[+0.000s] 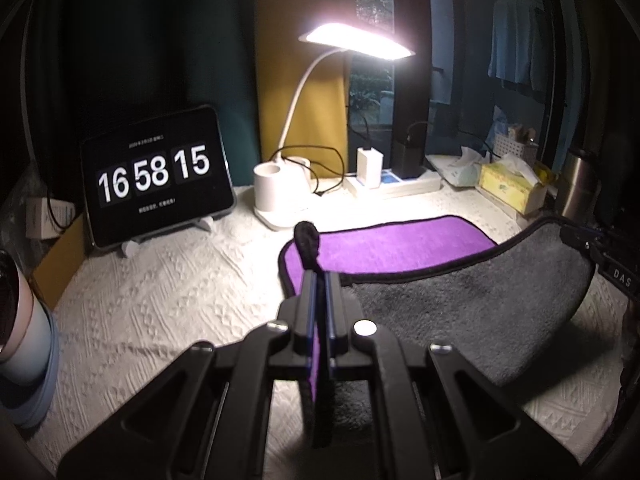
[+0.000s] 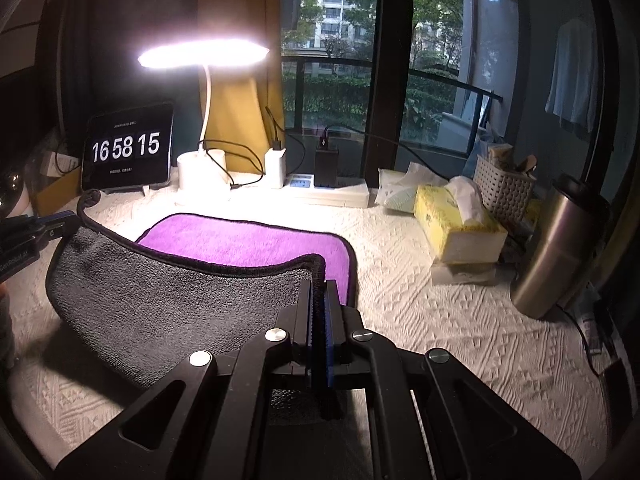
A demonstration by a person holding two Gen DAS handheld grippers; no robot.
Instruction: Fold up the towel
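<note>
My left gripper point(image 1: 318, 280) and right gripper point(image 2: 319, 292) are each clamped on a near corner of the towel point(image 2: 180, 292) — grey side lifted over the purple half lying on the table point(image 2: 440, 320) — so I judge the fold is midway, needing both corners carried to the far edge by the lamp point(image 2: 202, 54).

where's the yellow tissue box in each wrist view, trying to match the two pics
Left wrist view: the yellow tissue box sits far right at mid height, at the back of the table beside the steel flask.
Right wrist view: it sits right of centre at mid height, larger, stacked on another box, left of the flask.
Shared landmark: the clock tablet reading 16 58 15, at the left in both.
</note>
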